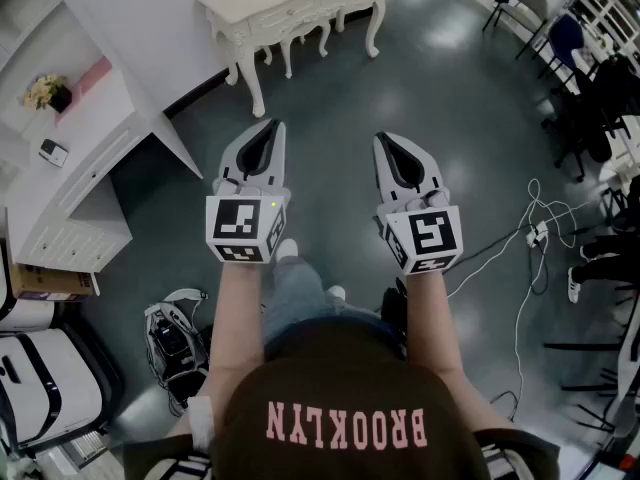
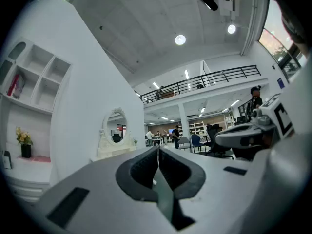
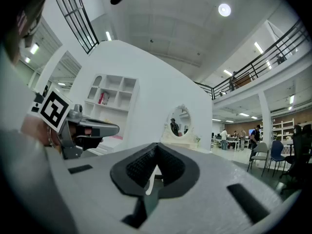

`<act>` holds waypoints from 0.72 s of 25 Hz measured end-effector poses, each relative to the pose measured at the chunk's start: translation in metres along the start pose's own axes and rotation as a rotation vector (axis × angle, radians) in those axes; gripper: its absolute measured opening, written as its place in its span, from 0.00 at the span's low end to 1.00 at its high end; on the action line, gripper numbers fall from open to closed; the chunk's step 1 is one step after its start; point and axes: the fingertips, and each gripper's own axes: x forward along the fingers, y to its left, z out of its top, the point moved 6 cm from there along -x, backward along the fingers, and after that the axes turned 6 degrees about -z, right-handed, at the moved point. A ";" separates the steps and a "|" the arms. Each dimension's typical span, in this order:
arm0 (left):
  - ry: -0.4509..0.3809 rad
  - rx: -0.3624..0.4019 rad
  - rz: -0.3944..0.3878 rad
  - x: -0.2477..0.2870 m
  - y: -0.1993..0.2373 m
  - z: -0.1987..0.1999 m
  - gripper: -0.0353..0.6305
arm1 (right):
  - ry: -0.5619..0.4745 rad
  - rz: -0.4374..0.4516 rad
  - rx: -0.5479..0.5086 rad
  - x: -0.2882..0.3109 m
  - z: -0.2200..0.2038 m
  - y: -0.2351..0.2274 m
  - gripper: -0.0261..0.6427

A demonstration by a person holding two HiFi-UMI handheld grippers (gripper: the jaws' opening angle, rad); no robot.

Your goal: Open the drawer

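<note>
A white ornate dressing table (image 1: 300, 6) with drawers along its front stands ahead at the top of the head view. Its oval mirror (image 2: 115, 133) shows far off in the left gripper view, and the mirror (image 3: 179, 125) is in the right gripper view too. A white desk (image 1: 72, 230) with drawers stands at the left. My left gripper (image 1: 263, 131) is held level over the floor, jaws together and empty (image 2: 158, 149). Beside it, my right gripper (image 1: 389, 140) is also shut with nothing in it (image 3: 156, 145). Both are well short of either piece of furniture.
A dark bag (image 1: 172, 340) lies on the grey floor at my lower left, near a white case (image 1: 40, 388) and a cardboard box (image 1: 48, 283). White cables (image 1: 520, 258) run across the floor at right. Office chairs (image 1: 590, 78) stand at the far right.
</note>
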 end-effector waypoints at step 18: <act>0.029 0.034 -0.045 0.052 0.003 -0.017 0.07 | 0.010 -0.008 0.039 0.030 -0.026 -0.026 0.03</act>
